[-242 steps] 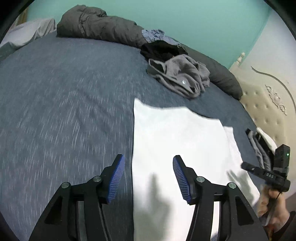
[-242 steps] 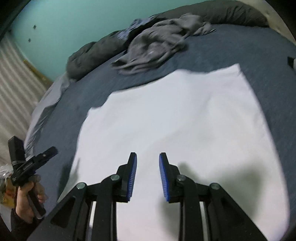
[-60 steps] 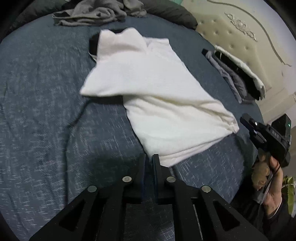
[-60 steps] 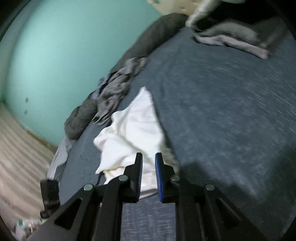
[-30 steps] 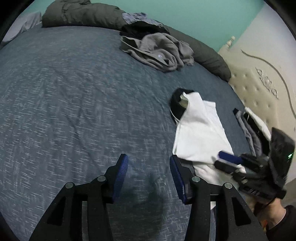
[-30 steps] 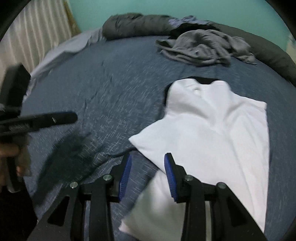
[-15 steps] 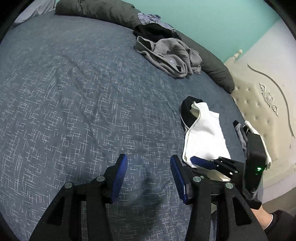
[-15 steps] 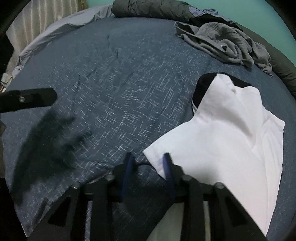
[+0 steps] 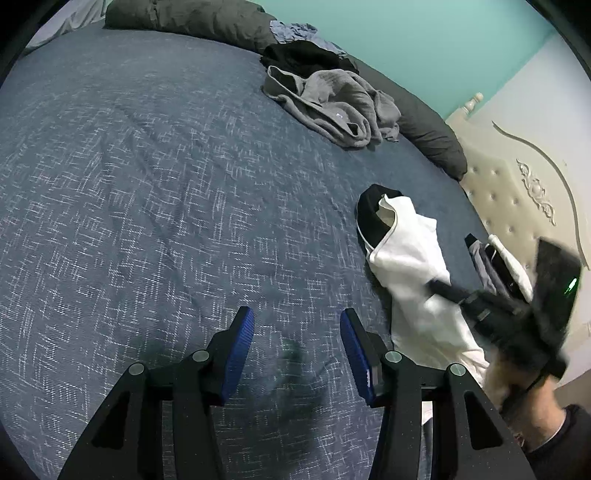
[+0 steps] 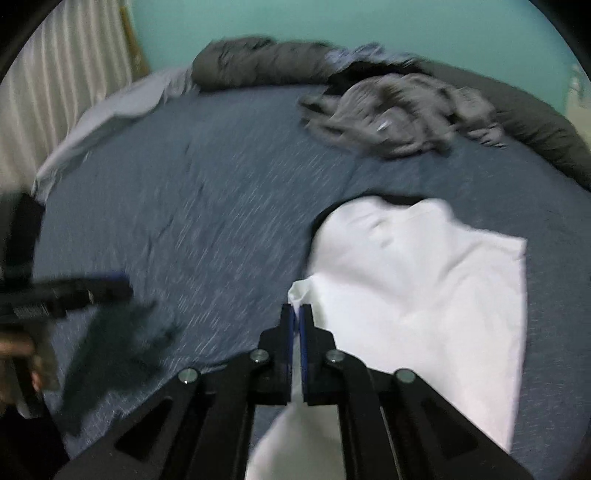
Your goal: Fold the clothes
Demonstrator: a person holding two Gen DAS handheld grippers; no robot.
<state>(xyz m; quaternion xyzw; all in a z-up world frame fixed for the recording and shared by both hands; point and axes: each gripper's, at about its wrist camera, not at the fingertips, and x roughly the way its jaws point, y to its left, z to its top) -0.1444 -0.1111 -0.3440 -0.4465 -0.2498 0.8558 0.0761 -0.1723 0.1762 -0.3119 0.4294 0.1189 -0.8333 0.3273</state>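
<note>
A white shirt (image 9: 413, 266) with a black collar lies rumpled on the blue bedspread (image 9: 147, 184), to the right in the left wrist view. My right gripper (image 10: 296, 311) is shut on the near left corner of that white shirt (image 10: 413, 280), which is raised slightly off the bed. From the left wrist view the right gripper (image 9: 439, 287) is blurred, held by a hand over the shirt's near end. My left gripper (image 9: 297, 343) hangs open above bare bedspread, left of the shirt, holding nothing. The right wrist view shows the left gripper (image 10: 110, 286) at the left edge, blurred.
A crumpled grey garment (image 9: 332, 103) and a black one (image 9: 306, 55) lie at the far side, beside a dark rolled duvet (image 9: 192, 18). Folded clothes (image 9: 495, 266) are stacked by the cream headboard (image 9: 517, 192). A striped curtain (image 10: 55, 74) hangs on the left.
My right gripper has closed on the shirt's near corner, which it straddled half a second ago. The left gripper stays open over the bedspread, barely shifted.
</note>
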